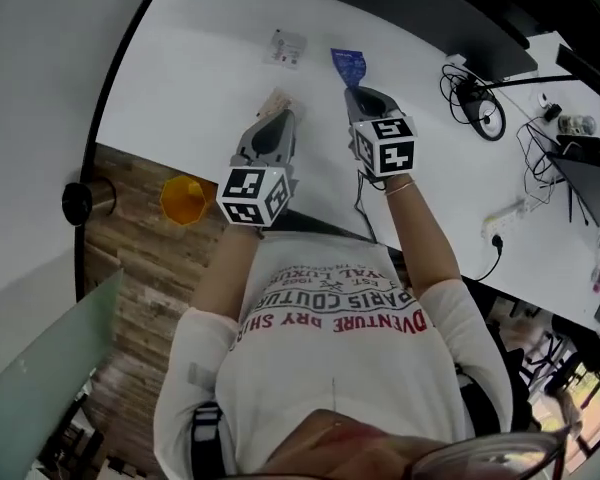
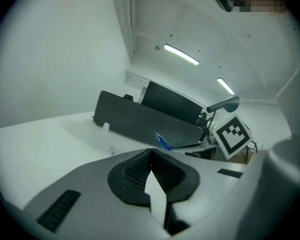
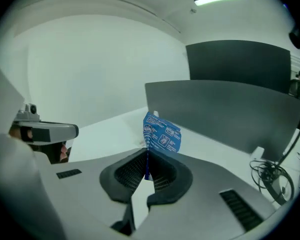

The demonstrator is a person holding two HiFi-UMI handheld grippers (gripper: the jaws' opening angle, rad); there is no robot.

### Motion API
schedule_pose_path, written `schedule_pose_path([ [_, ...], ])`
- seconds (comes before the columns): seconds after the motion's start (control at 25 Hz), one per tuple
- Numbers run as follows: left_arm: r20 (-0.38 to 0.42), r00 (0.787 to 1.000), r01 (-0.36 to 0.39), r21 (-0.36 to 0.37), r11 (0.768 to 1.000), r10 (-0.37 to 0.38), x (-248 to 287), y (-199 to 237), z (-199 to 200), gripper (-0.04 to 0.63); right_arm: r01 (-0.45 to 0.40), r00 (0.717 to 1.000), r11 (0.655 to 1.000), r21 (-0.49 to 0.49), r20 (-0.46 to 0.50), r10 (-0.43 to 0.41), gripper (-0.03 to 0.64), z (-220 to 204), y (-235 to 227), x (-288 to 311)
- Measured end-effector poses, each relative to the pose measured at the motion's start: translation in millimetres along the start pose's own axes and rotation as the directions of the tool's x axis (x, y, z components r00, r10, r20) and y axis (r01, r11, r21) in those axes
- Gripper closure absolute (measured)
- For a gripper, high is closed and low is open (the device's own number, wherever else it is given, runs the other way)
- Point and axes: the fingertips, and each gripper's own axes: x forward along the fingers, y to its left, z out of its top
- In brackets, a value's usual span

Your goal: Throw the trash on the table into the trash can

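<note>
Right claw (image 3: 146,159) pinches one blue wrapper (image 3: 162,134) (one white packet (image 1: 287,46) on table (image 1: 200,63)); left claw (image 2: 150,153) closed.

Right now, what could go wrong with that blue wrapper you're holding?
The right gripper pinches the blue printed plastic wrapper only by its bottom edge, so it might slip out on the way. The round orange container, probably the bin, sits on the wooden floor beyond the left gripper, so the two grippers could bump, or the drop could miss.

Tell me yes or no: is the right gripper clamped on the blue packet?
Yes, the right gripper has its jaws shut on the lower edge of the blue packet, which stands up between them.
</note>
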Motion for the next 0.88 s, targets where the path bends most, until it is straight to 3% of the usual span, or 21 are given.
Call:
schedule_pose_path([
  [0.2, 0.074, 0.98, -0.179, -0.091, 0.98, 0.186, -82, 74, -1, 0.572, -0.18, 0.984, 0.978, -0.11, -0.007, 0.18, 0.588, 20, 122, 23],
  [0.36, 0.096, 0.938, -0.316, -0.165, 0.934, 0.334, -158, 139, -13, 0.572, -0.328, 0.945, 0.924, -0.198, -0.056, 0.324, 0.588, 24, 229, 48],
  [0.48, 0.091, 0.887, -0.423, -0.237, 0.875, 0.454, -219, 186, -30, 0.572, -0.452, 0.892, 0.857, -0.248, -0.12, 0.436, 0.588, 14, 313, 68],
  [0.64, 0.088, 0.817, -0.53, -0.273, 0.803, 0.569, -301, 247, -47, 0.572, -0.571, 0.821, 0.77, -0.285, -0.204, 0.533, 0.588, -9, 420, 93],
  [0.88, -0.002, 0.691, -0.658, -0.416, 0.628, 0.723, -427, 333, -124, 0.572, -0.753, 0.657, 0.597, -0.278, -0.374, 0.654, 0.588, -86, 578, 125],
])
